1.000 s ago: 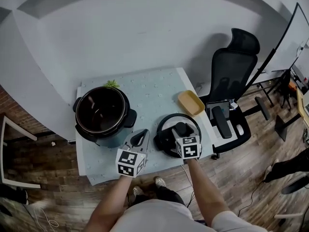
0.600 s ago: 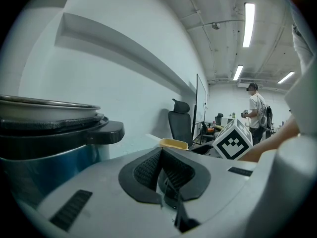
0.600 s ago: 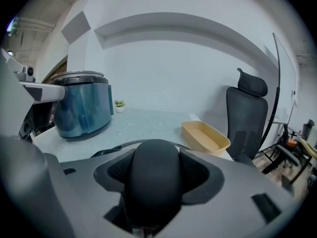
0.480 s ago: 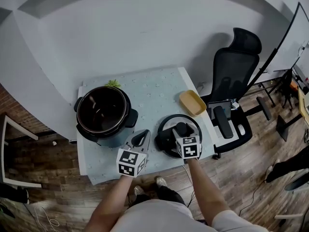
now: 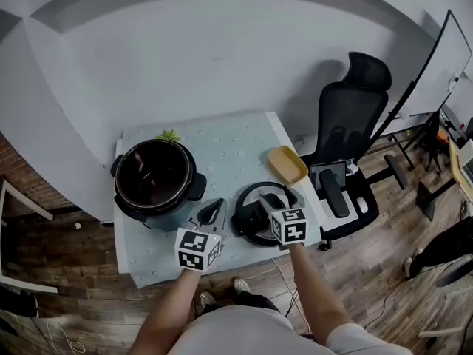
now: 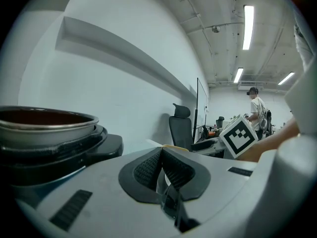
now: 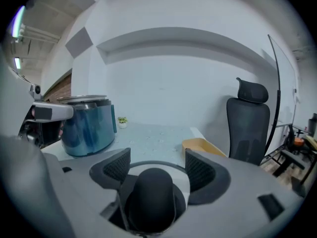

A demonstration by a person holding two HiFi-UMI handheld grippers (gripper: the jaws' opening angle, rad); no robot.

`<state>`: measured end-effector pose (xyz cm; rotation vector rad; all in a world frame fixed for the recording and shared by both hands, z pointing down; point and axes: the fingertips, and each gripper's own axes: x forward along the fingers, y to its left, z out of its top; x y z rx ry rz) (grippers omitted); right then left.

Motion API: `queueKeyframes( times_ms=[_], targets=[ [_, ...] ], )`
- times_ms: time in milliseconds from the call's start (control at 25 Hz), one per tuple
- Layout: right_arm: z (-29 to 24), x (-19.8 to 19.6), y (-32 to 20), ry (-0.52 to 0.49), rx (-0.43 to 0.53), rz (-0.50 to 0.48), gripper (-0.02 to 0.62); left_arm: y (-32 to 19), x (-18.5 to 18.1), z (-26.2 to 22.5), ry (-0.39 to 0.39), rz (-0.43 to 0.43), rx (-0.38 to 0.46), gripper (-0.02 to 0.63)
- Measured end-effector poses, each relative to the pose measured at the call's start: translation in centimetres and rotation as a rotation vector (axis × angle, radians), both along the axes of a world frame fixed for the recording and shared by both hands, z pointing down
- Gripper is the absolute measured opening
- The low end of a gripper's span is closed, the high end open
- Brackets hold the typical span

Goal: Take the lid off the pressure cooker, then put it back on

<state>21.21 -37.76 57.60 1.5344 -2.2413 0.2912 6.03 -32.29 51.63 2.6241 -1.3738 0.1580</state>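
The pressure cooker (image 5: pixel 155 177) stands without a lid at the table's left, its dark pot showing; its blue body (image 7: pixel 89 125) appears in the right gripper view. The black lid (image 5: pixel 251 217) lies flat on the table to its right. My right gripper (image 5: pixel 275 200) is open, its jaws on either side of the lid's black knob (image 7: pixel 153 192) with a gap on the right side. My left gripper (image 5: pixel 213 211) is shut on nothing, just in front of the cooker (image 6: pixel 44 133), between it and the lid.
A yellow tray (image 5: pixel 288 164) lies at the table's right edge beyond the lid. A small green plant (image 5: pixel 168 134) sits behind the cooker. A black office chair (image 5: pixel 347 124) stands right of the pale blue table (image 5: pixel 229 143). A white wall runs behind.
Only the head view has shifted slightly. Both grippers, the lid and the cooker stay where they were.
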Motion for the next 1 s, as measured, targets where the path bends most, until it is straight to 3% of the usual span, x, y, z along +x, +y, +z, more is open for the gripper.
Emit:
queueKeyframes(
  times_ms=[320,520,800,1000],
  targets=[
    [-8.4,-0.7,-0.3,-0.051,0.171,-0.027,0.304,-1.4,-0.9,-5.0,0.018,-0.043,0.087,0.012],
    [-12.8,-1.0,0.1,-0.066,0.269,-0.045,0.207,-2.3,-1.9,-8.0,0.030,-0.072,0.130,0.012],
    [-16.1,-0.4,0.9,-0.077,0.359,-0.032,0.011,-2.6,-2.7,-9.9,0.038,-0.091,0.152,0.012],
    [-16.9,-0.4,1.3,-0.104,0.378,-0.042,0.002,-2.6,-3.3,-10.1,0.038,-0.105,0.155,0.012]
  ],
)
